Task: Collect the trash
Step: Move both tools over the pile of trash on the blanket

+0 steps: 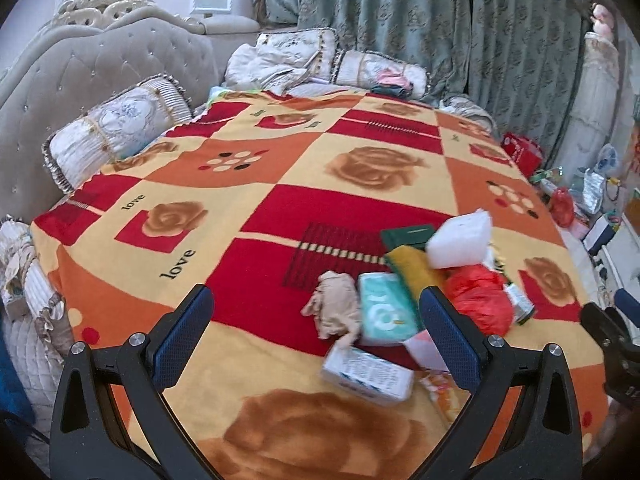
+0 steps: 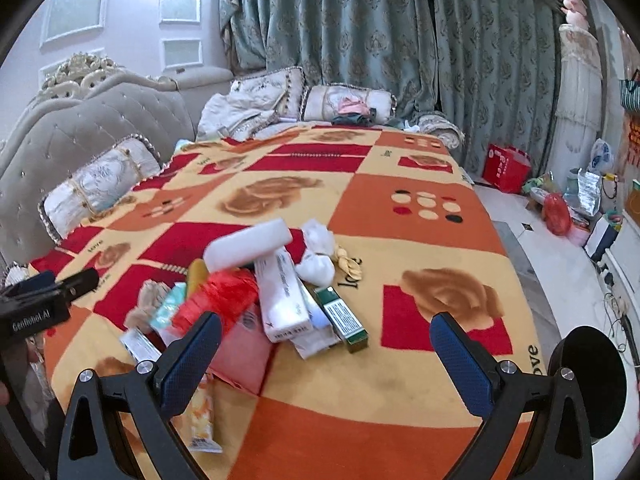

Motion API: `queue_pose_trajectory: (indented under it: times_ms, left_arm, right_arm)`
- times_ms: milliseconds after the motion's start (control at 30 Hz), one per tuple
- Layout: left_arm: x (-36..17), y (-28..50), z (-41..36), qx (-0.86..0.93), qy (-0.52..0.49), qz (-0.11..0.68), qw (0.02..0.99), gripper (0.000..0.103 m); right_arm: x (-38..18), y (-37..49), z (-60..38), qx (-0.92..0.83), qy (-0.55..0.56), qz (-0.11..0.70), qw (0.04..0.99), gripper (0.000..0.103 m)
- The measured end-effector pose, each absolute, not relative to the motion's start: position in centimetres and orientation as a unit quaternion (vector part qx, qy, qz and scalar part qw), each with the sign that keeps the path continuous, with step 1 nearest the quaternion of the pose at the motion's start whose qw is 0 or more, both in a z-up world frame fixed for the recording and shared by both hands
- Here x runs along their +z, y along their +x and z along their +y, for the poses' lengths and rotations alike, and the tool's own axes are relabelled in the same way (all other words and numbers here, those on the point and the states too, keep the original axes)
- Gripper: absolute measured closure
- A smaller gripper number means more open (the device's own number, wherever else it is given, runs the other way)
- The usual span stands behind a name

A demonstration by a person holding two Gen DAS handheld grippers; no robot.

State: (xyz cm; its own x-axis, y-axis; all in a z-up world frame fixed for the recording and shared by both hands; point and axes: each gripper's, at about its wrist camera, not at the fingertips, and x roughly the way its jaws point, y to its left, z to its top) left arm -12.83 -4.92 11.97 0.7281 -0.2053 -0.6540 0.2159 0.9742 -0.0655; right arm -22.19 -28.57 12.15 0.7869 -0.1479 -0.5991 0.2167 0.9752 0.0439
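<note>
My left tongs (image 1: 316, 328) and right tongs (image 2: 326, 354) both apart, empty. Trash pile (image 2: 256, 288) mid-frame: take top red bag (image 2: 218, 300) first, pinch loosely.

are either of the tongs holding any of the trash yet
No, nothing is held. The left tongs and right tongs are both open above the trash pile on the blanket, with no item between their fingers.

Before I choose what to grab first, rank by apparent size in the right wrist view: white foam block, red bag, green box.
1. white foam block and red bag: look alike; the bag is blurred, so unranked.
2. green box: smallest, though nearness may mislead.
</note>
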Motion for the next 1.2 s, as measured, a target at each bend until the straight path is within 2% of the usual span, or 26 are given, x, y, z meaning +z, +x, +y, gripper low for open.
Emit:
queue_pose_trajectory:
  times_ms: [567, 1200]
  left_arm:
    - [13.8, -14.9, -7.0, -0.144, 0.013, 0.310, 0.940, 0.001]
    - [13.8, -14.6, -7.3, -0.136, 0.017, 0.306, 0.942, 0.001]
  right_arm:
    - [13.1, -22.5, -28.9, -0.105, 0.057, 0.289, 0.950, 0.000]
    - [12.8, -22.6, -29.0, -0.098, 0.064, 0.295, 0.948, 0.000]
